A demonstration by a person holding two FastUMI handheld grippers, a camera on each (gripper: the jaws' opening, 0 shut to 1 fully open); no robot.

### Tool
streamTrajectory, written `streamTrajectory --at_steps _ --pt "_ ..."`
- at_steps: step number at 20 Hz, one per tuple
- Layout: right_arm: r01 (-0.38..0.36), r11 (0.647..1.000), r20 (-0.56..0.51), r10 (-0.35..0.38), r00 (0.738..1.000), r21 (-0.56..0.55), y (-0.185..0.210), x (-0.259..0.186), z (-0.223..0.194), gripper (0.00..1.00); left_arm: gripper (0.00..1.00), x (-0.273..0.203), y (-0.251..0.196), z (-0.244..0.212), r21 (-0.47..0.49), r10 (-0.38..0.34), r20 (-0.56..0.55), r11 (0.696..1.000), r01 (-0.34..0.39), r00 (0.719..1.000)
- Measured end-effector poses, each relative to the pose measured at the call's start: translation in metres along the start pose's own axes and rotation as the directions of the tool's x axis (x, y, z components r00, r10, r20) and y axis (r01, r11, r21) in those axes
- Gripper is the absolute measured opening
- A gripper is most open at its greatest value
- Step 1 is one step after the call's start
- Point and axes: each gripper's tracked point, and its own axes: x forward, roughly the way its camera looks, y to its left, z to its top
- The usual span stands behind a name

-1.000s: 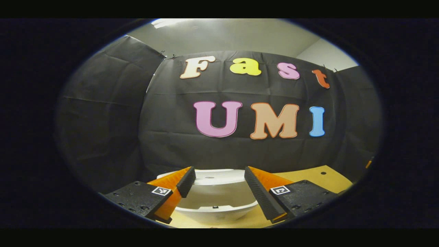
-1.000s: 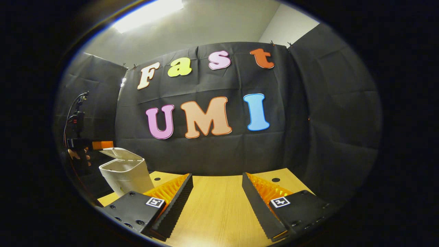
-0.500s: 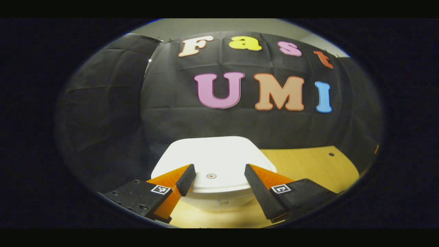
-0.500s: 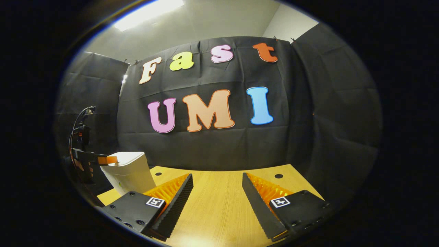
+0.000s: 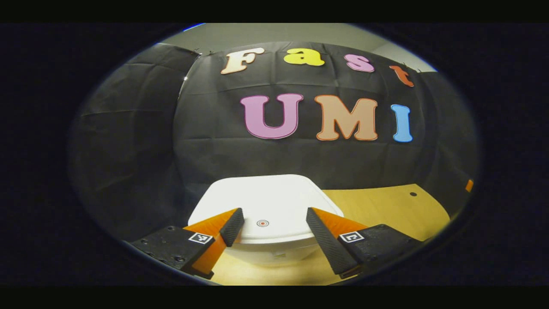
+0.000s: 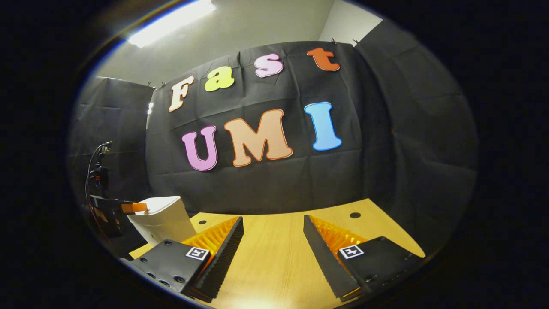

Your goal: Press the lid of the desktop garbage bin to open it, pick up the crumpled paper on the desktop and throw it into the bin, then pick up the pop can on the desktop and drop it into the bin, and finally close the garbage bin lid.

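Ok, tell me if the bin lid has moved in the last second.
Yes. The lid has swung down: a second ago it stood raised above the bin, now it lies shut on the rim, left gripper over it.

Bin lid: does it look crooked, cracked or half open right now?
Nothing stands out. The lid lies flat and closed on the bin, with no crack or gap showing. The left gripper hovers open over its near edge.
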Motion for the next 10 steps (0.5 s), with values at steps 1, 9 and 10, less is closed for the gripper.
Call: streamTrajectory --at_steps 1,9,10 --pt "0.011 1.0 0.011 -0.01 1.0 -0.011 -0.005 -0.003 0.004 0.94 0.94 0.003 0.0 -0.002 0.001 -0.001 0.0 1.0 0.001 1.0" --pt "0.032 0.999 0.045 -0.031 0.999 -0.023 -0.012 -0.023 0.022 0.94 1.0 -0.032 -0.033 0.053 0.029 -0.007 0.197 1.0 0.001 0.98" --pt "0.025 0.999 0.062 -0.023 0.998 -0.031 -0.009 -0.026 0.031 0.94 0.93 -0.043 -0.05 0.069 0.009 -0.031 0.256 1.0 0.03 0.966"
